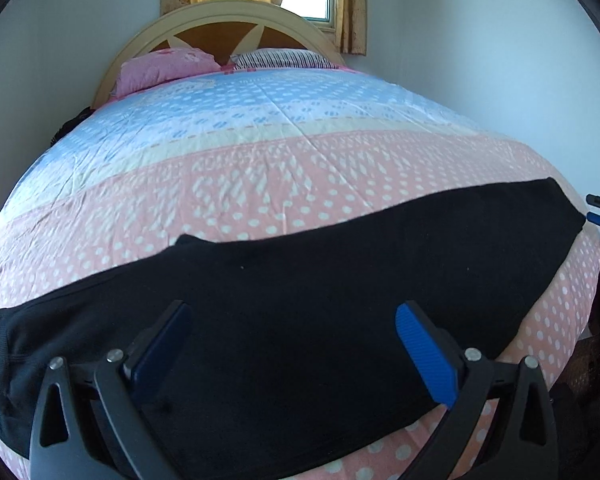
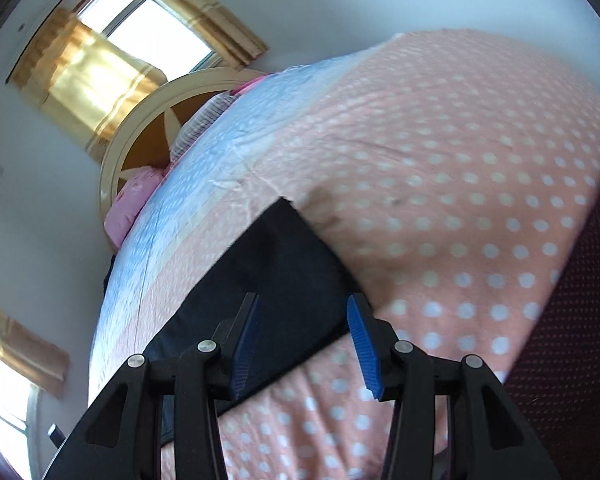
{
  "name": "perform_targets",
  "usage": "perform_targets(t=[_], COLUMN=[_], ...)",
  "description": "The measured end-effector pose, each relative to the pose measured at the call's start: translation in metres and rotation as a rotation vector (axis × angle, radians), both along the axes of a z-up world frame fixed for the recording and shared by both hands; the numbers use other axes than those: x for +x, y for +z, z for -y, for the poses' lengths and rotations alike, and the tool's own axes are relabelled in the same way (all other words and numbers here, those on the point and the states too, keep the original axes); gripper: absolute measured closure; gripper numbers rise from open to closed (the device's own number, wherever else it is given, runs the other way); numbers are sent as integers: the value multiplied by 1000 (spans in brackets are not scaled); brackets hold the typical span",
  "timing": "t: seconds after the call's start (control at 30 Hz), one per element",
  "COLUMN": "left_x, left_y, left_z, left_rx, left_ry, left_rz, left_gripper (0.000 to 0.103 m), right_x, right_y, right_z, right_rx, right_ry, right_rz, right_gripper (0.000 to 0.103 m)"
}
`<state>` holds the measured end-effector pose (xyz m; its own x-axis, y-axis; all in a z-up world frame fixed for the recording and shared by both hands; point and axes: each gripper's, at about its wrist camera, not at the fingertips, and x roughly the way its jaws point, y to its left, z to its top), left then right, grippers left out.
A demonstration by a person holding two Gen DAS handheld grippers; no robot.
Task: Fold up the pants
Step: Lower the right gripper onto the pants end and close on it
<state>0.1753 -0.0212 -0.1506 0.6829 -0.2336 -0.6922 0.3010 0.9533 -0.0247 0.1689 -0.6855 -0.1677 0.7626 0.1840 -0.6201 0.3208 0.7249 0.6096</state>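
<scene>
A polka-dot bedspread point(image 1: 340, 168) is carrying the black pants point(image 1: 300, 280), lying as one long band near its front edge, seemingly folded lengthwise with crosswise folds remaining, while the left gripper point(image 1: 292, 344) and right gripper point(image 2: 302, 344) are hovering over it, gaping and empty.

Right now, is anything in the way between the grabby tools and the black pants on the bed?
Nothing visible. The black pants lie flat on the dotted bedspread, right under both open tools: the left tool and the right tool. The pillows sit far off by the headboard.
</scene>
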Motion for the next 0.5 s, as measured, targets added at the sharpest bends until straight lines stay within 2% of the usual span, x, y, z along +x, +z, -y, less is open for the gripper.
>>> perform_targets(t=[0.1, 0.2, 0.37, 0.5], left_x=[0, 4, 3, 2], left_y=[-7, -15, -17, -19], left_z=[2, -3, -11, -11], left_rx=[10, -4, -70, -69], left_ry=[9, 34, 44, 46], left_rz=[-1, -22, -25, -32], left_gripper=[0, 0, 0, 0], right_x=[1, 2, 3, 4], right_y=[-14, -23, -30, -35], right_z=[12, 10, 10, 18], right_rx=[52, 32, 43, 55], right_ry=[8, 7, 0, -14], right_rz=[-16, -44, -31, -1], right_gripper=[56, 52, 52, 52])
